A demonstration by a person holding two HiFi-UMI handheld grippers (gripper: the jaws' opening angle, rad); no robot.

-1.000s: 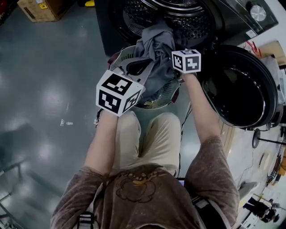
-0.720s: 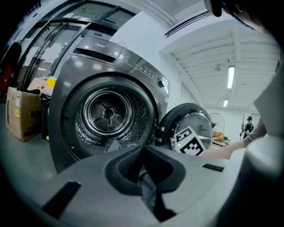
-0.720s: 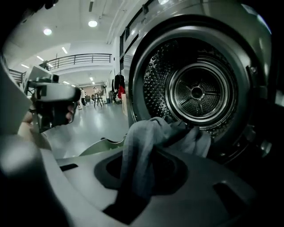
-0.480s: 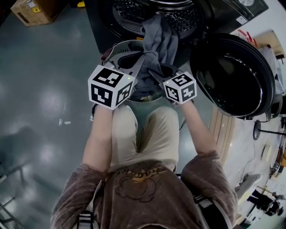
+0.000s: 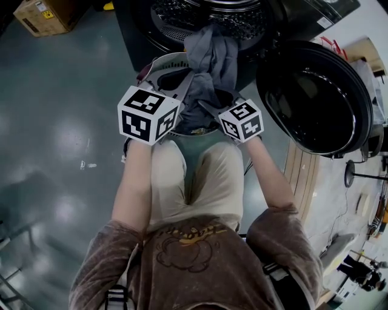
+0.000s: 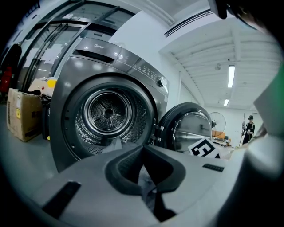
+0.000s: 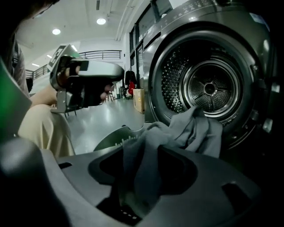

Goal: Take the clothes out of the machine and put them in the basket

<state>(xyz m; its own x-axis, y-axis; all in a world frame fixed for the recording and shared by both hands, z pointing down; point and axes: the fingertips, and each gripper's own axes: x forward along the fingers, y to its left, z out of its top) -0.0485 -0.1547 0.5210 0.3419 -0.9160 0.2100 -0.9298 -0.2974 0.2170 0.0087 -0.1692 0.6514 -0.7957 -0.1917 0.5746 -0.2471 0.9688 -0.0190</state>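
A grey garment [image 5: 209, 60] trails out of the washing machine's drum [image 5: 212, 15] and down into the round basket [image 5: 159, 65] below it. My left gripper [image 5: 191, 86] hovers over the basket's left side, shut on a fold of this garment [image 6: 148, 188]. At the basket's right side, my right gripper [image 5: 213, 102] has just been opening its jaws. The grey cloth [image 7: 186, 133] still hangs loosely through the wide gap between them. The rest of the garment lies against the drum's mouth [image 7: 208, 88].
The round machine door [image 5: 315, 100] stands swung open at the right. A cardboard box [image 5: 42, 15] sits on the grey floor at the far left. The person's knees press against the basket's near rim. Bare floor stretches to the left.
My right gripper has pulled back from the drum's mouth to the basket's near right side, dragging the grey garment along, and its jaws have widened. The left gripper has stayed put.
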